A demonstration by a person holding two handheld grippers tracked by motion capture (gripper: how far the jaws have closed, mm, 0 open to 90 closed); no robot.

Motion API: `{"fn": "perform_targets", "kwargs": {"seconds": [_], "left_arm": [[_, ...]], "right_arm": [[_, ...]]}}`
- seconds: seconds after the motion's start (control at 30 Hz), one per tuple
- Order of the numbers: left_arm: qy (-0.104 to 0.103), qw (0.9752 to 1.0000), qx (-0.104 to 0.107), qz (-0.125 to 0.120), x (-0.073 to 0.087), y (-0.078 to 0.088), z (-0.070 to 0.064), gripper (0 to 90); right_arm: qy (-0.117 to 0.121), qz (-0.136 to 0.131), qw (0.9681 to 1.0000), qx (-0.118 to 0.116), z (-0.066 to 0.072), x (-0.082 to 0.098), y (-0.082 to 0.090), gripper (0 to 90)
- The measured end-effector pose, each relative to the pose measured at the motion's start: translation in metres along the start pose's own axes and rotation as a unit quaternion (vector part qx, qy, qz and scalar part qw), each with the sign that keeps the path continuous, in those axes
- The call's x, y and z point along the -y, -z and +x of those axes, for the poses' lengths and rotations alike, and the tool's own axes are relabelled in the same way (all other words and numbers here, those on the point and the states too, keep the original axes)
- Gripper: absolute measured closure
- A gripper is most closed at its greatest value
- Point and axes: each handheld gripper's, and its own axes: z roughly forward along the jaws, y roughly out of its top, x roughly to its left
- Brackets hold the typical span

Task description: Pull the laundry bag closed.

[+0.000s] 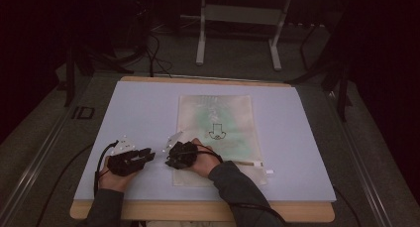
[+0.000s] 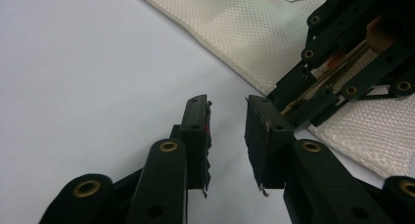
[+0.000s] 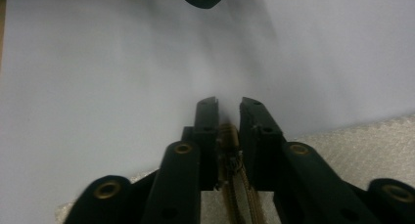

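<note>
Mesh bag (image 1: 215, 133) lies flat on the pale counter (image 1: 143, 113), its long axis running from the near edge toward the far one, with a small arrow drawing near its middle and its zipper (image 3: 234, 185) running left to right along the near edge. Right gripper (image 1: 168, 160) sits at the bag's near left corner; in the right gripper view its fingers (image 3: 208, 131) are closed narrowly on the zipper's end, with the brownish metal and the zipper teeth caught between the pads. Whether the piece they pinch is the slider itself or only its pull tab is hard to tell. Left gripper (image 1: 148, 155) rests on the bare counter just to the left of the bag, nearly touching the other tool, and its fingers (image 2: 198, 131) stand apart with nothing between them. From that corner the zipper line stretches away to the right, toward a small white tag (image 1: 256, 163) near the bag's near right corner, so a pull would likely have to travel rightward along the near edge. The right hand (image 1: 205, 162) is already on the piece that has to move, while the idle left tool is the nearer one for pinning down the left corner of the cloth.
</note>
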Motion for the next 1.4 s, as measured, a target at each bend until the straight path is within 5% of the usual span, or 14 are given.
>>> {"fn": "perform_targets", "kwargs": {"seconds": [0.7,1.4], "left_arm": [[-0.003,1.0000,0.003,0.005,0.000,-0.001,-0.001,69.4],[-0.010,0.9998,0.019,0.004,-0.001,-0.003,-0.005,69.0]], "right_arm": [[-0.004,-0.033,0.9994,0.001,0.000,-0.001,0.017,80.5],[-0.014,-0.040,0.9991,-0.002,-0.006,0.024,0.030,79.3]]}}
